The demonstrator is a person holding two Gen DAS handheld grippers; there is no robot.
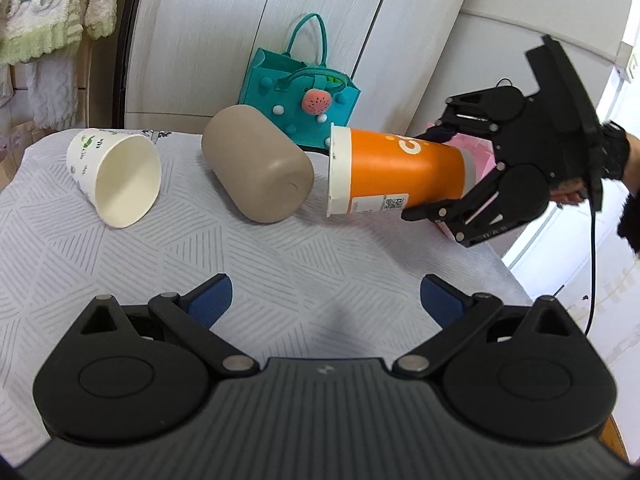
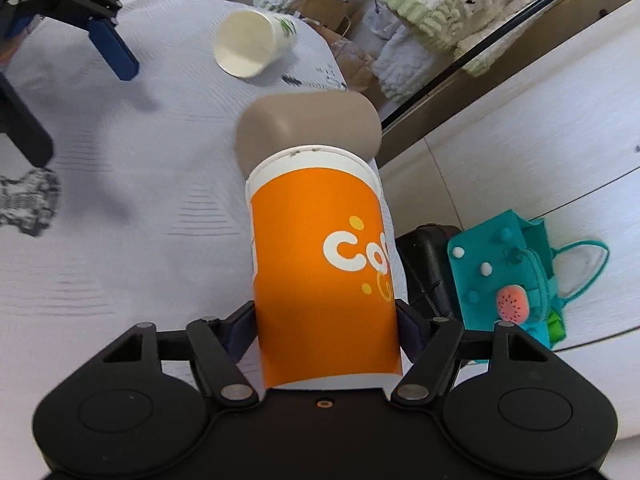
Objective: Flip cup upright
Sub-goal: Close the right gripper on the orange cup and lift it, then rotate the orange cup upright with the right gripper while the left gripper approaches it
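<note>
3 cups on their sides: orange paper cup (image 1: 400, 172) clamped near base by R gripper (image 2: 326, 328), beige cup (image 1: 256, 164), white paper cup (image 1: 116, 178). L gripper (image 1: 326, 300) spread wide, empty, over tablecloth (image 1: 280, 264). 1 teal felt bag (image 1: 296, 92).

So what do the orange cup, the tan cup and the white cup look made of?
Orange cup: likely paper, smooth printed wall, white rolled rim, stuck-on label. Tan cup: matte, thick and rounded, probably plastic or ceramic; cannot tell which. White cup: thin paper, green print outside, plain white inside.
</note>
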